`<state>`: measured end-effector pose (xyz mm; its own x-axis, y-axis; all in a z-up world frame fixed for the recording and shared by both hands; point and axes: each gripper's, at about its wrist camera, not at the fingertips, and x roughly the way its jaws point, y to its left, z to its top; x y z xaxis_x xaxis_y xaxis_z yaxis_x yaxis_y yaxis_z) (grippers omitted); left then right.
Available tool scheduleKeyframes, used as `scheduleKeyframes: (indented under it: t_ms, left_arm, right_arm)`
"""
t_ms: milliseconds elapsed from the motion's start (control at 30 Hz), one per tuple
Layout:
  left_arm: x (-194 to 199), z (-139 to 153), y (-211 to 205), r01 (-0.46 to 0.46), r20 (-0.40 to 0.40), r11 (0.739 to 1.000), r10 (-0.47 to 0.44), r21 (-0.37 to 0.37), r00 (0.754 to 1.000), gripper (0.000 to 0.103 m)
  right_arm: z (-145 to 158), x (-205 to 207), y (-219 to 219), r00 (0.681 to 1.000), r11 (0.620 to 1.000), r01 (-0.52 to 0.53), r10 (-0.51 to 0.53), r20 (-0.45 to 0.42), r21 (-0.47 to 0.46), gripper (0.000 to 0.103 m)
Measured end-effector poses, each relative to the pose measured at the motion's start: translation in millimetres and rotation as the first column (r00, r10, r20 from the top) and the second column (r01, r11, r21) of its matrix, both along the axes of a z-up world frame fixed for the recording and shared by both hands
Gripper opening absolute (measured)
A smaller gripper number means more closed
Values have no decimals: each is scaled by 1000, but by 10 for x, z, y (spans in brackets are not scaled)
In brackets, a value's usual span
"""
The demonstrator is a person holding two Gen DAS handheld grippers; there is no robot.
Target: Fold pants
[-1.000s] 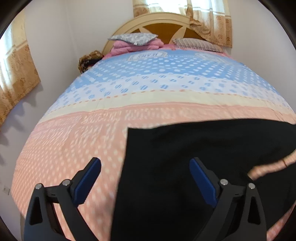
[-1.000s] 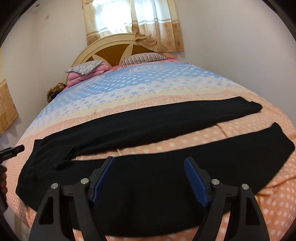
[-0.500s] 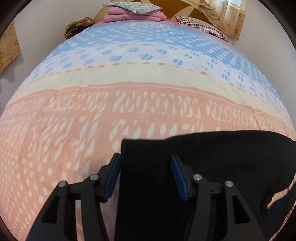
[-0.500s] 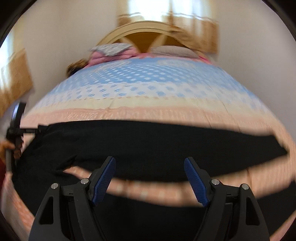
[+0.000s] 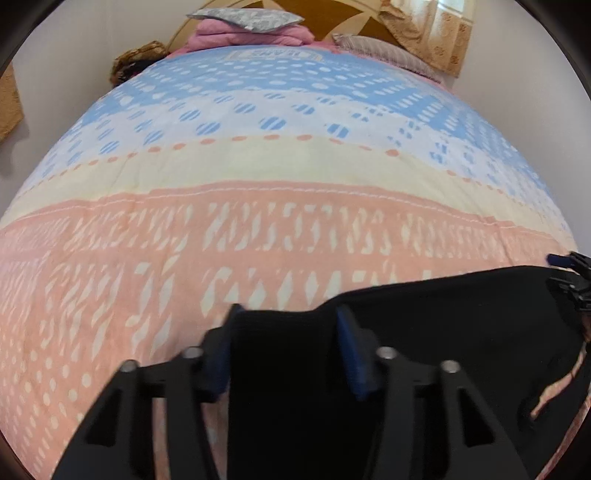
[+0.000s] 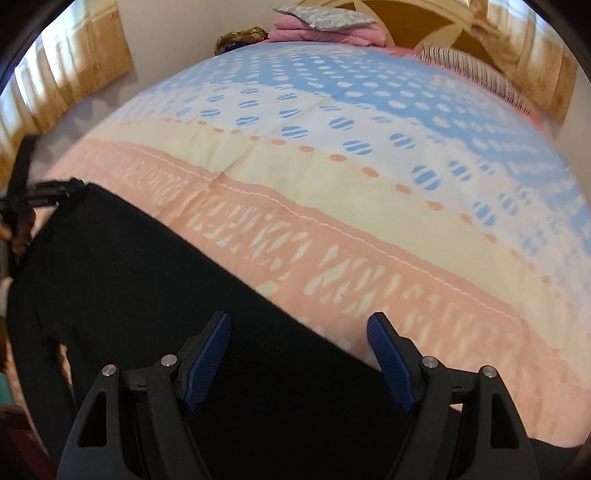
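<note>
Black pants [image 5: 443,332] lie spread on the pink end of the quilt [image 5: 258,229]. My left gripper [image 5: 288,321] points down at their near left corner. Its jaws are closing, with that corner of cloth between them, and the pads do not visibly pinch it. My right gripper [image 6: 299,343] stands open low over the far edge of the pants [image 6: 129,277], one finger over black cloth and the other over the quilt [image 6: 369,221]. Each gripper shows at the rim of the other's view: the right gripper [image 5: 569,273] and the left gripper [image 6: 55,188].
The bed runs back to a wooden headboard with a grey pillow [image 5: 243,20] on pink folded blankets [image 5: 251,35] and a striped pillow [image 5: 376,48]. Curtains [image 6: 74,62] hang on the left wall. A hand [image 6: 18,229] holds the left gripper.
My left gripper came down onto the pants' corner and its jaws narrowed around it. The right gripper swung across the pants and rolled; its jaws stayed wide.
</note>
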<state>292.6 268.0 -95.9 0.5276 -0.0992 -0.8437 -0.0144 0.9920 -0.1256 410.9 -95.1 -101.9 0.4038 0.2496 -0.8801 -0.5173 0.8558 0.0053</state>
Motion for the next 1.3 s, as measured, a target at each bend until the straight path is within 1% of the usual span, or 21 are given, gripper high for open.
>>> scheduleKeyframes:
  t_ms: [33, 67, 100, 133, 167, 200, 300, 333, 400, 467, 533, 567, 600, 667, 800, 900, 967, 1033, 1067, 1200, 1300]
  left_arm:
    - [8, 2, -3, 9, 5, 1000, -9, -5, 1000, 33]
    - [9, 3, -10, 21, 10, 1000, -21, -15, 1000, 29]
    - [14, 5, -12, 29, 12, 999, -29, -25, 999, 24]
    - [23, 10, -15, 32, 15, 999, -32, -29, 999, 23]
    - [27, 18, -18, 26, 17, 999, -26, -29, 1000, 22]
    - [34, 36, -13, 12, 24, 999, -12, -30, 1000, 22]
    - [26, 120, 5, -39, 42, 999, 40, -25, 998, 21]
    - [-12, 200, 7, -59, 72, 998, 58, 7, 996, 18]
    - [-98, 336, 23, -60, 114, 998, 58, 19, 992, 18]
    - [-230, 520, 50, -55, 166, 998, 53, 5, 985, 18]
    - [-375, 688, 47, -45, 207, 999, 40, 19, 978, 18]
    - [-446, 761, 41, -42, 222, 999, 34, 32, 975, 18]
    - [-515, 818, 42, -44, 238, 998, 33, 42, 971, 14]
    - [-708, 970, 51, -51, 285, 997, 35, 50, 958, 14]
    - [-1054, 1075, 69, -55, 326, 998, 43, 27, 944, 14]
    - [-1224, 1011, 21, -32, 295, 999, 23, 29, 955, 16]
    - [-1194, 956, -26, -5, 249, 1000, 5, -1, 968, 28]
    - [-1109, 894, -59, -4, 195, 999, 13, -44, 981, 66]
    - [-1036, 867, -80, -6, 167, 998, 17, -66, 986, 72]
    - [-836, 802, -219, -6, 123, 991, 23, -131, 992, 74]
    - [-527, 611, -355, -38, -9, 977, 37, -210, 999, 74]
  right_arm:
    - [-15, 9, -10, 1000, 1000, -14, 14, -8, 8, 70]
    - [-10, -2, -10, 999, 999, -46, 46, -16, 16, 58]
    - [-2, -6, 8, 998, 998, -57, 58, -21, 25, 49]
    - [22, -13, 12, 997, 997, -69, 71, -32, 44, 27]
    - [52, -51, 30, 996, 995, -76, 79, -46, 63, 10]
    - [67, -67, 43, 995, 994, -78, 82, -59, 75, 9]
    - [153, -174, 73, 998, 997, -57, 59, -37, 52, 6]
    - [226, -248, 83, 999, 998, -44, 45, -17, 52, 6]
    - [367, -356, 83, 999, 998, -31, 30, 26, 58, 5]
    - [605, -568, 80, 997, 996, -30, 23, 77, 89, 5]
    - [797, -777, 77, 993, 992, -43, 30, 112, 115, 5]
    - [876, -891, 82, 991, 991, -48, 33, 127, 121, 5]
    - [945, -1002, 89, 989, 991, -55, 37, 142, 121, 5]
    - [1089, -1300, 127, 980, 991, -77, 55, 191, 109, 5]
    - [1200, -1752, 177, 971, 987, -100, 70, 230, 122, 5]
    - [1123, -2082, 212, 962, 987, -128, 101, 255, 93, 5]
    - [1002, -2207, 229, 963, 991, -120, 100, 249, 67, 5]
    - [867, -2245, 225, 966, 993, -108, 92, 241, 51, 5]
    - [824, -2280, 228, 968, 992, -109, 93, 234, 57, 5]
    - [662, -2542, 293, 968, 985, -159, 141, 209, 72, 5]
    - [407, -2751, 380, 960, 979, -204, 202, 196, -9, 5]
